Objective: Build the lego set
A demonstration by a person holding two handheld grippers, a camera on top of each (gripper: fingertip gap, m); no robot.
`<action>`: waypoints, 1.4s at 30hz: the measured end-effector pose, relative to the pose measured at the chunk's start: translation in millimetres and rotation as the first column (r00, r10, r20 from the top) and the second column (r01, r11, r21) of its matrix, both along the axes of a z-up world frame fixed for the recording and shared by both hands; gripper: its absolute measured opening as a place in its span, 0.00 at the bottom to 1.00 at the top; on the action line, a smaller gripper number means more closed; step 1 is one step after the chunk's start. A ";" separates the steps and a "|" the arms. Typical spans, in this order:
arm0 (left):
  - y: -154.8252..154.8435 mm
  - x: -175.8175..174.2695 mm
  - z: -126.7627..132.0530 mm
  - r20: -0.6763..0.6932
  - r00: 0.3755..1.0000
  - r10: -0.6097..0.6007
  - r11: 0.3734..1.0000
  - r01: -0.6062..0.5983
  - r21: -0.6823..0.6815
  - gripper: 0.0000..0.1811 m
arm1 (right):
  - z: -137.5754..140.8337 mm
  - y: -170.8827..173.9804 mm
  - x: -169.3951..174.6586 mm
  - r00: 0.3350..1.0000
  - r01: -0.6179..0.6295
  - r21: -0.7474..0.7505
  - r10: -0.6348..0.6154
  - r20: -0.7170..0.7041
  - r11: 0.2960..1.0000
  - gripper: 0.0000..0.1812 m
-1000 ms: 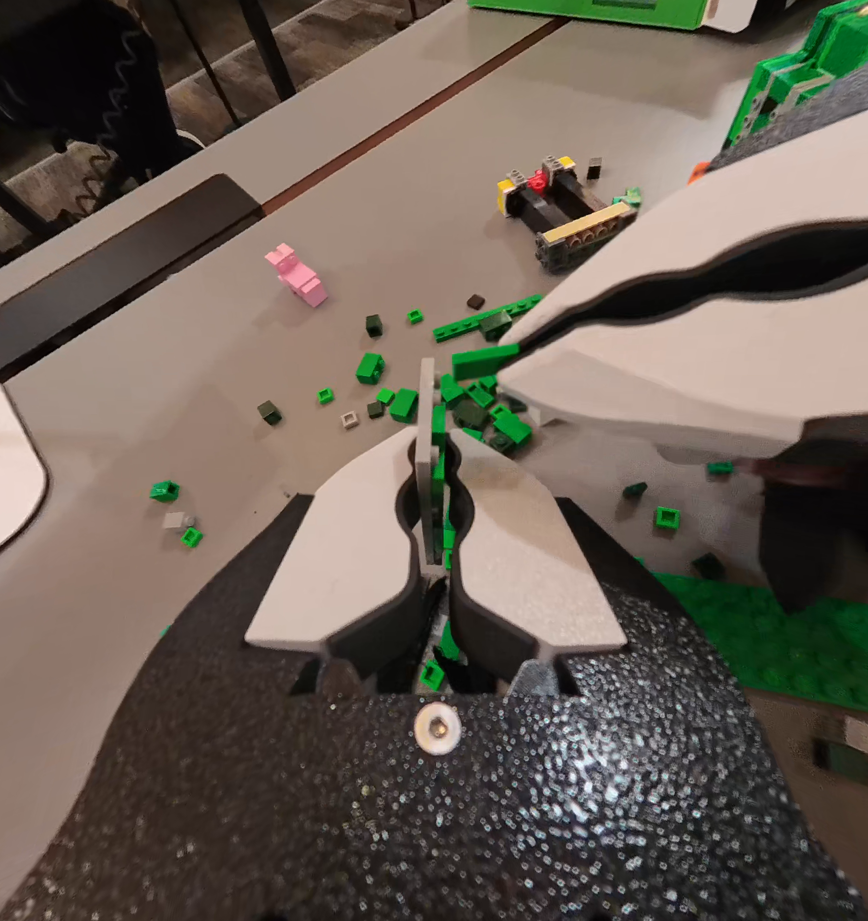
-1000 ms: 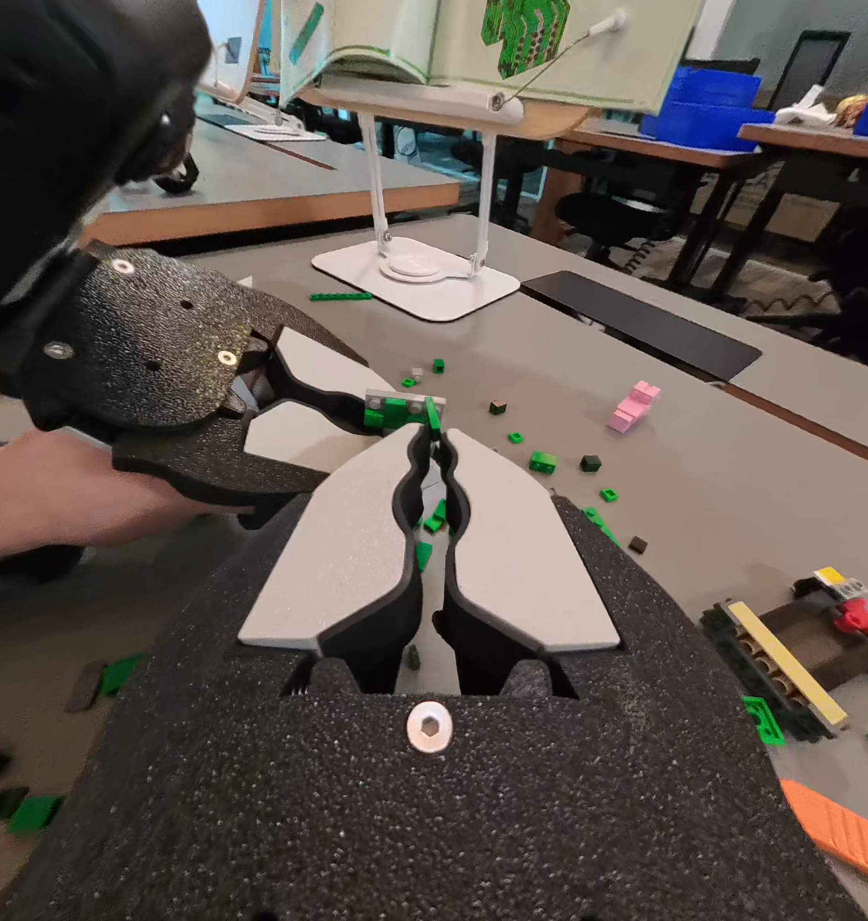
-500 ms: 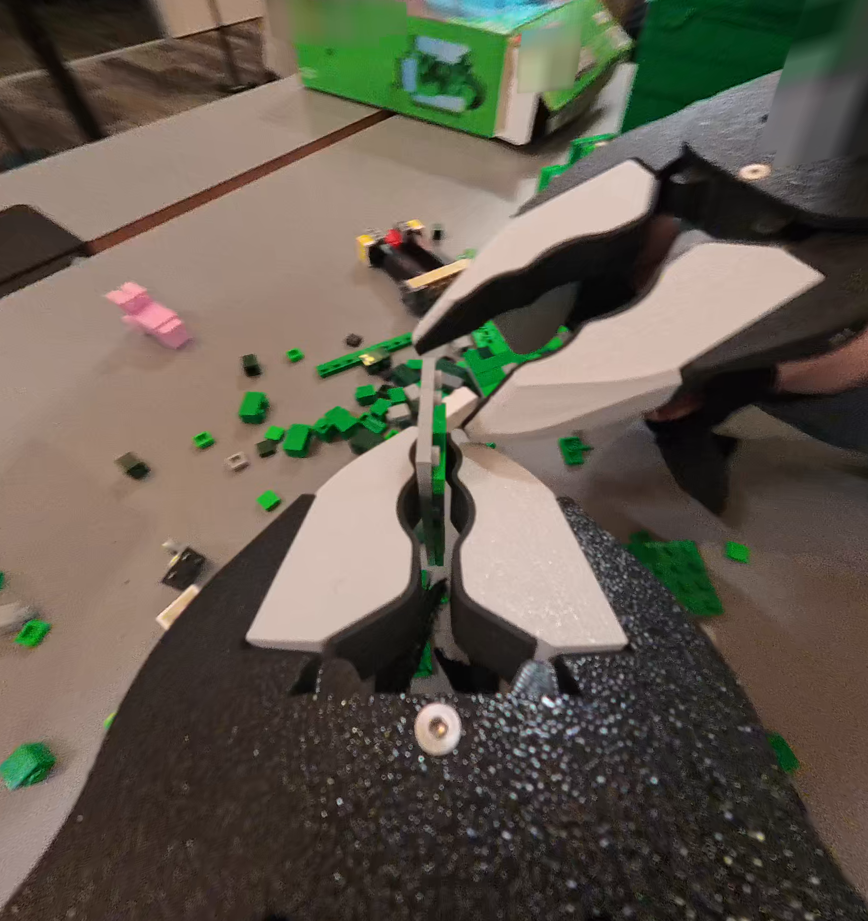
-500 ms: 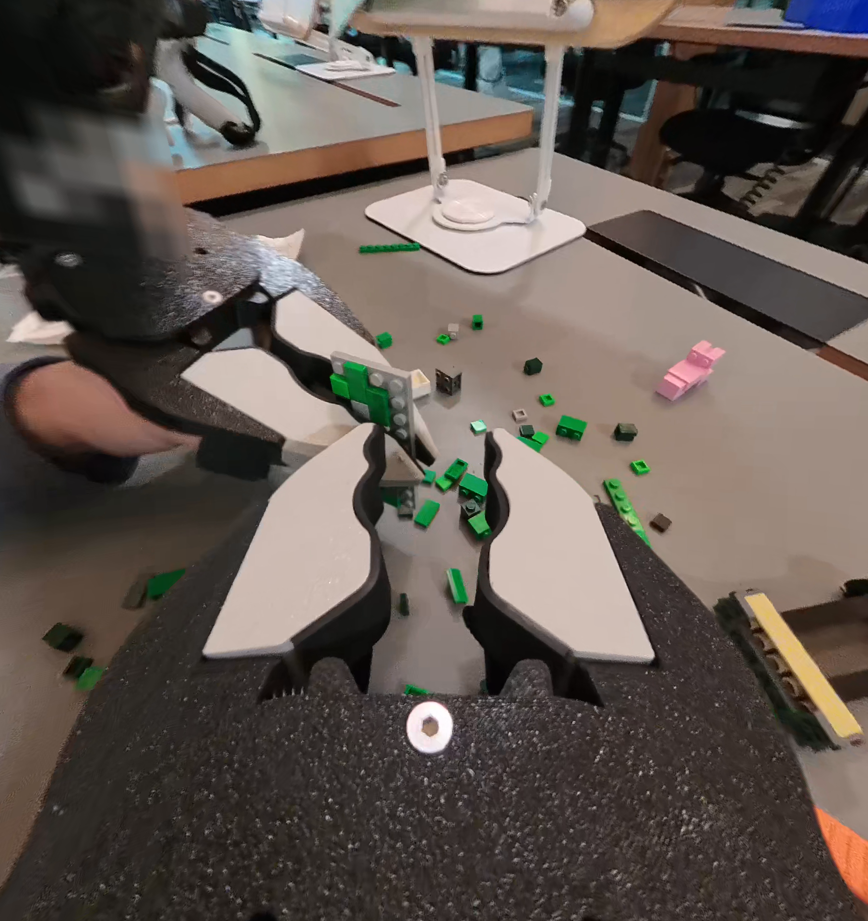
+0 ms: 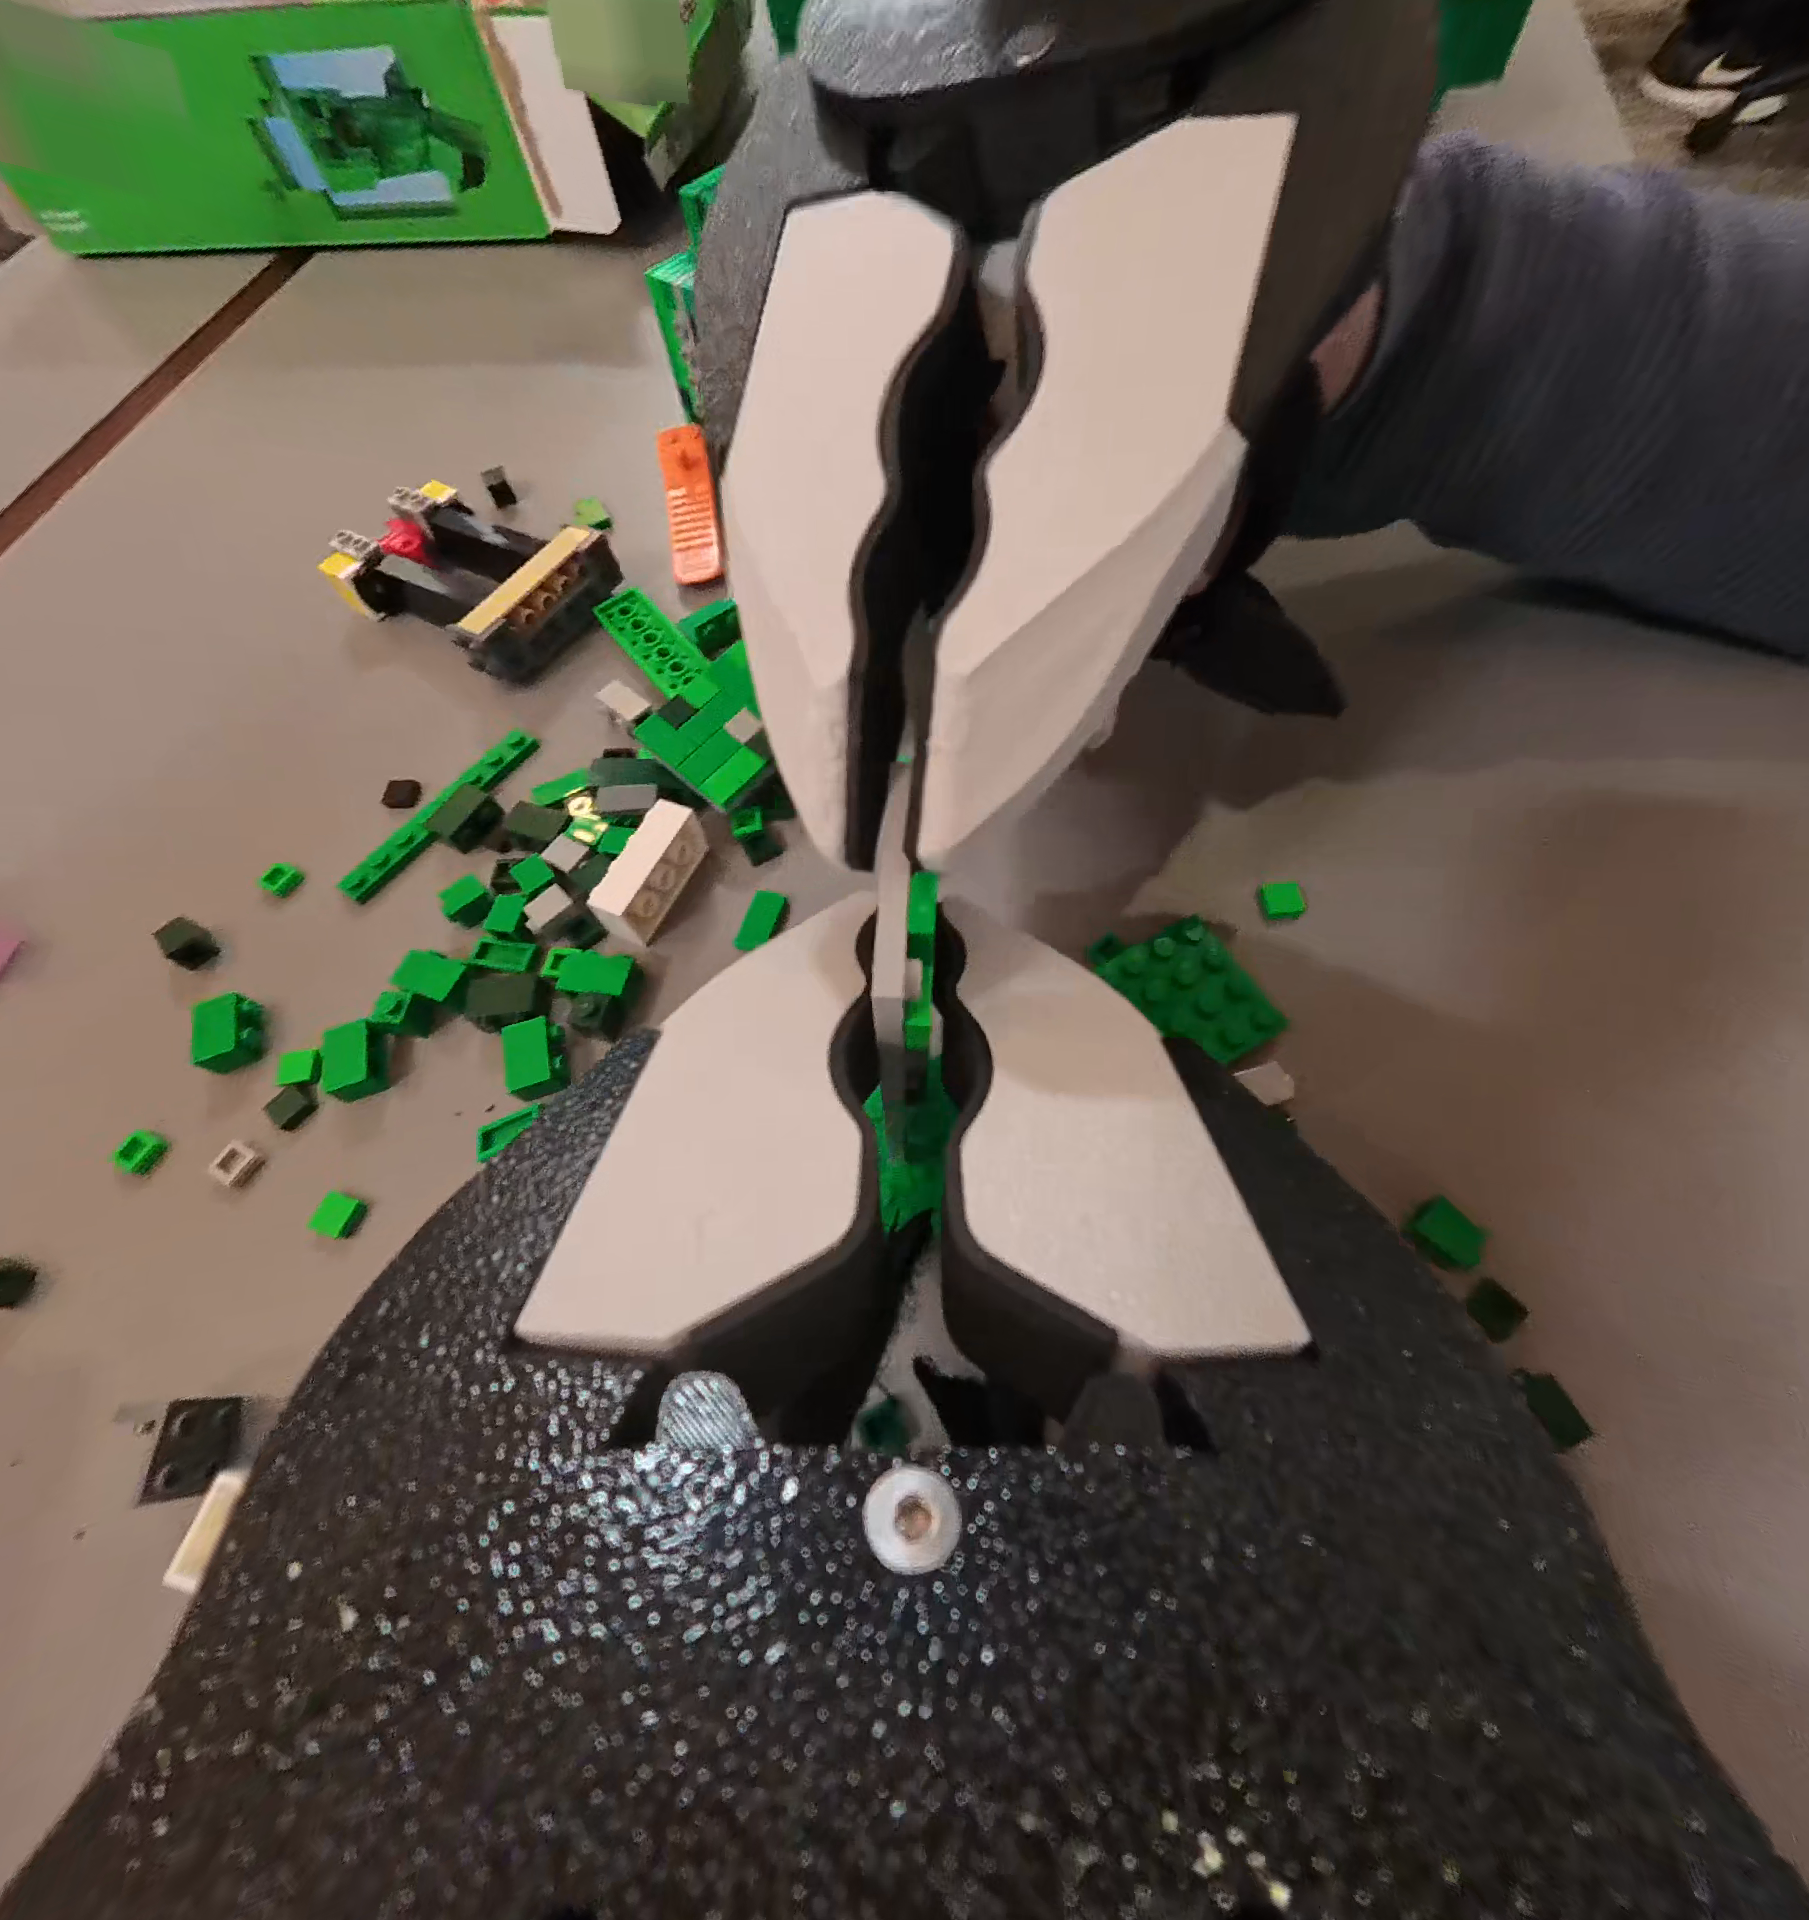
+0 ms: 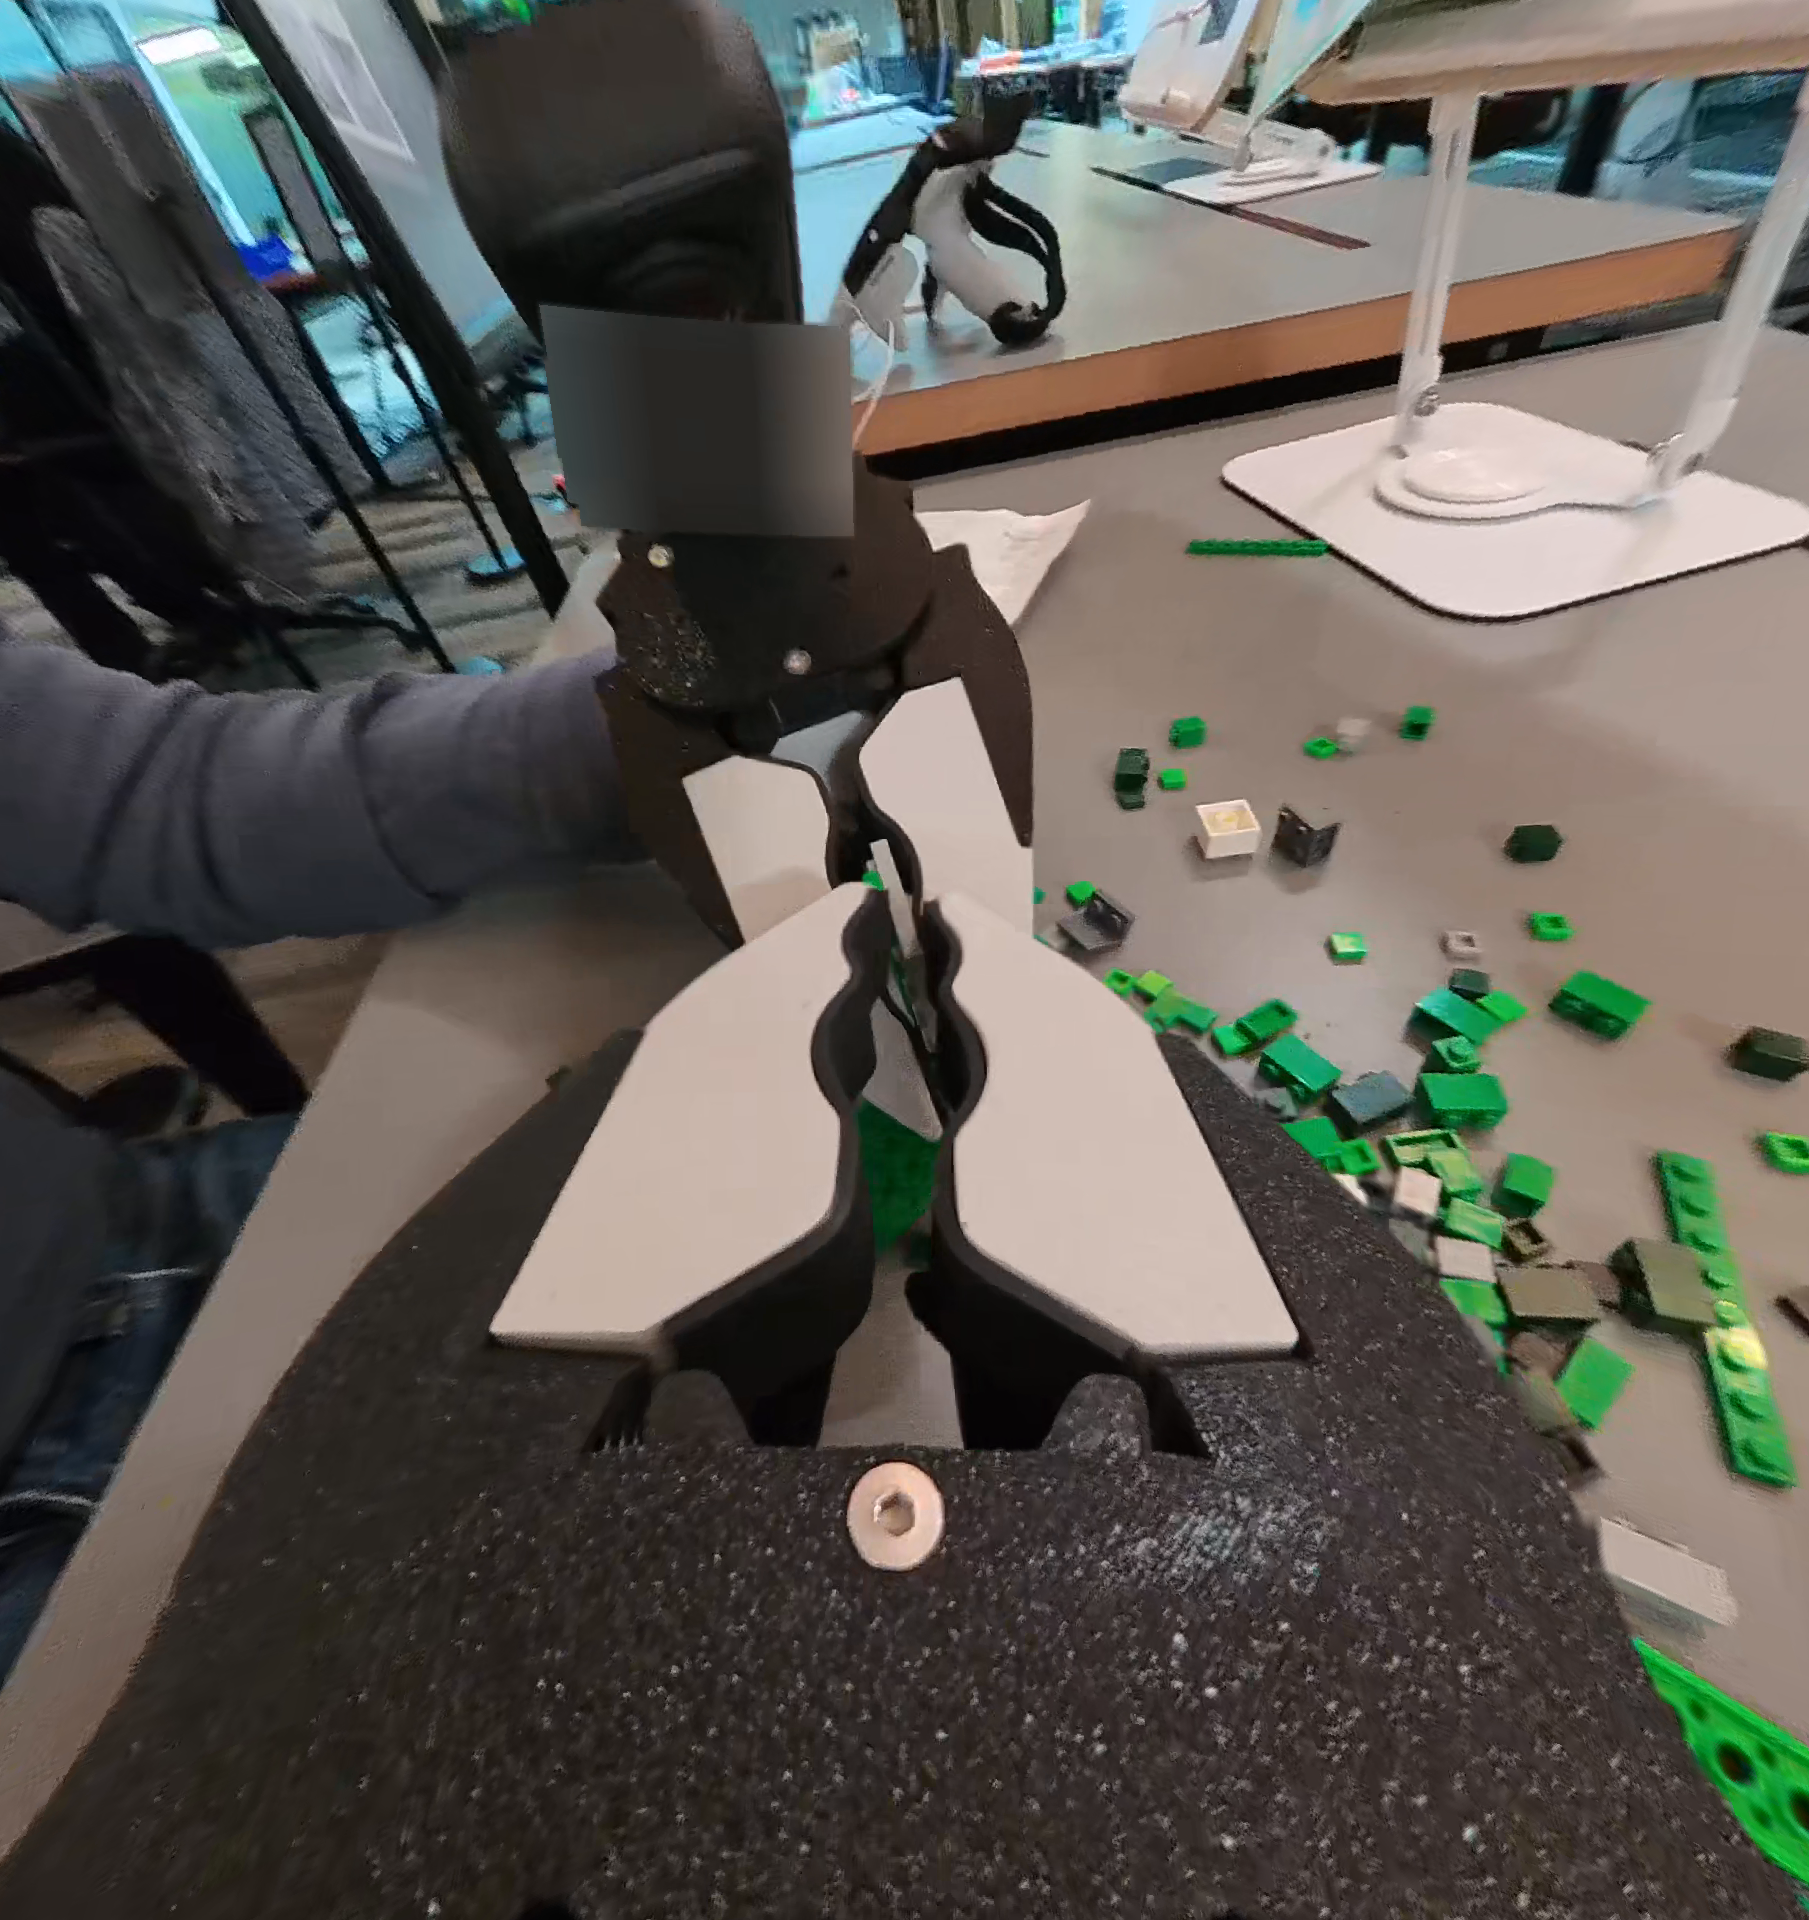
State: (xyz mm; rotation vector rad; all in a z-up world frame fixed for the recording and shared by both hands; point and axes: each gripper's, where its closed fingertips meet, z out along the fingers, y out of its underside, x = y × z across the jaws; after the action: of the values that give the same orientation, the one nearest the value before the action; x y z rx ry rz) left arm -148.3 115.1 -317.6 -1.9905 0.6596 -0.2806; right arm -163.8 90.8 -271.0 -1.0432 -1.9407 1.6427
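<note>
We see the left tool (image 5: 905, 914) clenched on a thin grey-and-green lego plate assembly (image 5: 902, 966) held edge-on above the desk (image 5: 1502, 935); right tool (image 6: 905, 914) meets it tip to tip, nearly closed on the same assembly's far edge, though we can't confirm its grip; loose green bricks (image 5: 526, 935) scattered on desk left

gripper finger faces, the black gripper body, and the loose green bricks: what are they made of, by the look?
Pale grey faces of the left gripper's fingers: matte, finely grained, likely 3D-printed plastic, over a black wavy inner layer that may be rubber or foam.
Black gripper body: hard plastic, pebbled texture with speckled glints.
Loose green bricks: smooth, glossy moulded plastic with sharp edges and studs.
</note>
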 end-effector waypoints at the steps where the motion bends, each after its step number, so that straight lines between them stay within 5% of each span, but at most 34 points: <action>1: 0.2 1.8 1.8 0.017 1.000 -0.006 1.000 0.006 0.007 0.03 | 1.8 0.3 0.3 1.000 -0.005 -0.021 0.005 0.002 1.000 0.03; 8: 3.2 1.1 6.0 0.154 0.988 0.018 1.000 -0.015 -0.021 0.18 | 23.9 14.1 -4.6 0.997 0.052 -0.198 -0.063 -0.049 0.979 0.01; 14: 4.8 8.6 22.1 0.372 0.928 -0.013 1.000 0.018 -0.011 0.03 | 30.2 19.4 -4.2 0.992 0.073 -0.199 -0.093 -0.090 0.977 0.02; 21: 2.1 12.0 23.6 0.519 0.855 -0.013 0.993 0.071 -0.091 0.08 | 26.9 27.5 -14.0 0.978 0.166 -0.184 -0.185 -0.095 0.969 0.01; 30: 3.4 -2.1 21.4 0.475 0.880 0.033 0.996 0.010 -0.088 0.05 | 25.9 33.1 -12.4 0.975 0.176 -0.165 -0.194 -0.104 0.971 0.01; 34: 1.6 -7.0 4.5 0.253 0.965 0.067 0.993 -0.041 -0.106 0.03 | 15.9 31.0 -5.3 0.983 0.151 -0.048 -0.155 -0.095 0.987 0.02; 38: -4.7 -0.1 -3.6 0.187 0.982 0.026 0.989 0.002 -0.146 0.03 | 5.3 13.3 4.2 0.999 0.044 0.026 -0.043 -0.028 0.999 0.20; 42: -5.7 6.5 -2.2 0.110 0.994 -0.022 0.994 0.033 -0.101 0.03 | -1.8 4.3 4.5 1.000 -0.001 0.068 0.002 -0.010 0.998 0.05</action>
State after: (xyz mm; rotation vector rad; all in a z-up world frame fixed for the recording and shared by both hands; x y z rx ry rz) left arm -141.8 109.3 -319.9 -2.0491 0.6141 -0.4452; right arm -159.4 95.1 -272.8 -1.0058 -1.9764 1.5688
